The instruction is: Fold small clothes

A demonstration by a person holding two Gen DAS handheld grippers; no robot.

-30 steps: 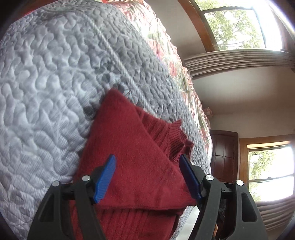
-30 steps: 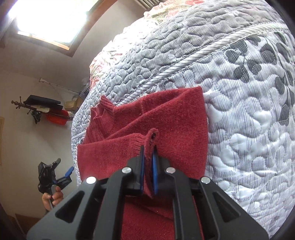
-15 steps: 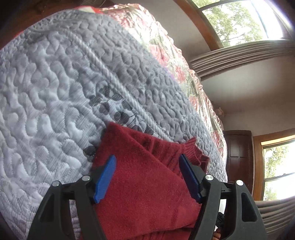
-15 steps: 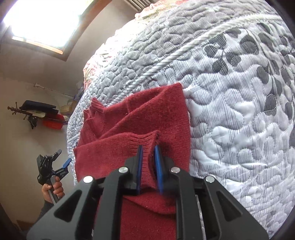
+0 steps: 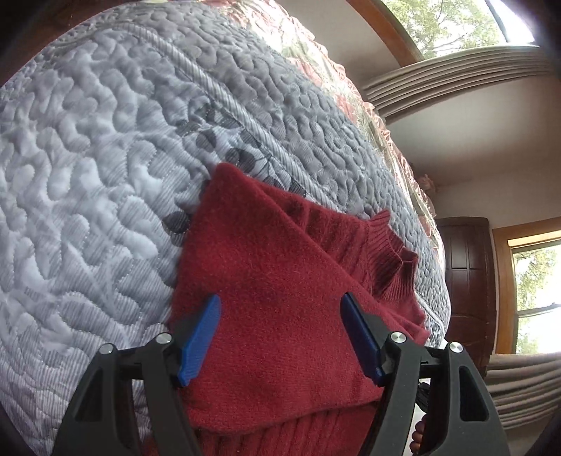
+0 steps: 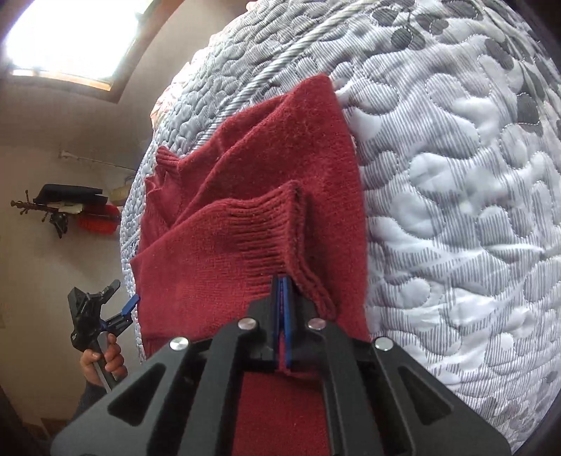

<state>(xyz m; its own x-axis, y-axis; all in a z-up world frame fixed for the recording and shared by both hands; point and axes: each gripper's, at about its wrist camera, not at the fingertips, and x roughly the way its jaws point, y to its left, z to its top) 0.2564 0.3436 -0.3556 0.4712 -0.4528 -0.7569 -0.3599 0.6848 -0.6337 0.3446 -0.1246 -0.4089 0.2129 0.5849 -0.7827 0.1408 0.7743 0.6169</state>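
A red knit sweater lies partly folded on the grey quilted bedspread, its ribbed collar toward the right. My left gripper hovers open over the folded body, blue pads wide apart with nothing pinched. In the right wrist view the same sweater has a ribbed sleeve cuff laid across it. My right gripper is shut, and the cuff's near edge runs in between its pads. The left gripper also shows there, held in a hand by the bed's edge.
The quilt spreads wide to the right of the sweater. A floral cover lies further up the bed. Beyond the bed are a dark wooden door, windows and a wall rack with dark and red items.
The right gripper's pads parted slightly half a second ago and are tight again, with more of the cuff lying flat beyond them. The left gripper stayed open and lowered its aim toward the sweater.
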